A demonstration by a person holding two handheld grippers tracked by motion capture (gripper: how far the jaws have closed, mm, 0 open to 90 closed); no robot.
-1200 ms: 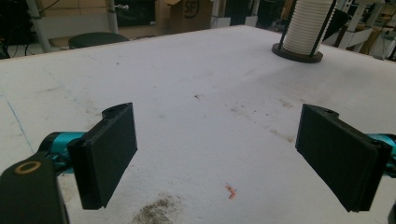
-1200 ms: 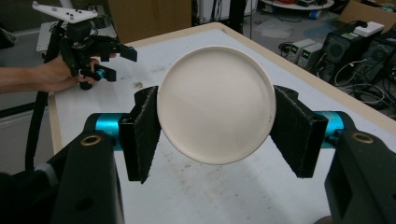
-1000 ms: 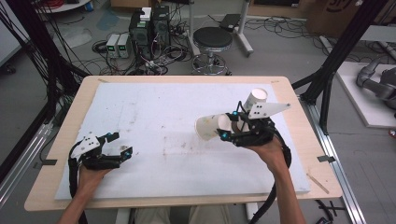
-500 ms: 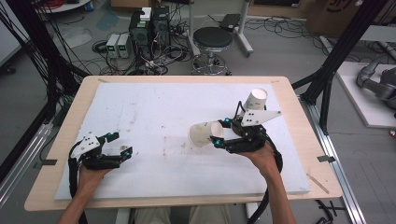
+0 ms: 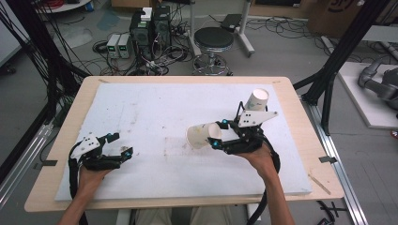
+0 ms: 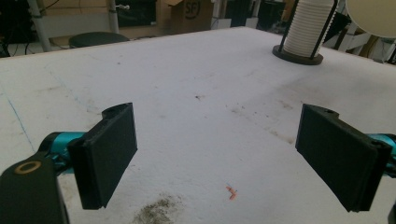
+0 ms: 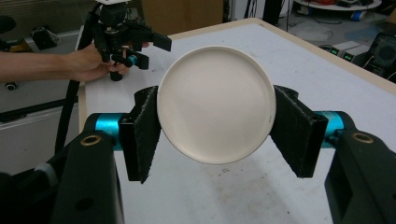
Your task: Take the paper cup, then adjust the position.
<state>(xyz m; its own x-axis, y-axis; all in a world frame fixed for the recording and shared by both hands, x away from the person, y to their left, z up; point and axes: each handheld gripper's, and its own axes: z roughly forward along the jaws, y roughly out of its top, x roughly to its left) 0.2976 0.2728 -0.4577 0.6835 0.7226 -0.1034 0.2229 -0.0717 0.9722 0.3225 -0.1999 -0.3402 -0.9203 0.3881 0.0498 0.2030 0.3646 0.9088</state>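
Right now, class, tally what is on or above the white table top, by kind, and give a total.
Handheld grippers: 2, left gripper and right gripper
Single paper cups: 1, held paper cup
Cup stacks in holder: 1, stack of cups
Total: 4

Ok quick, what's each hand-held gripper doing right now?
Left hand-held gripper: open, holding nothing.
Right hand-held gripper: shut on a white paper cup, held on its side.

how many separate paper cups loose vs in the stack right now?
1 loose: a paper cup lying sideways, clamped in the right gripper. The rest sit nested in the cup stack in its holder at the table's far right; their number cannot be told.
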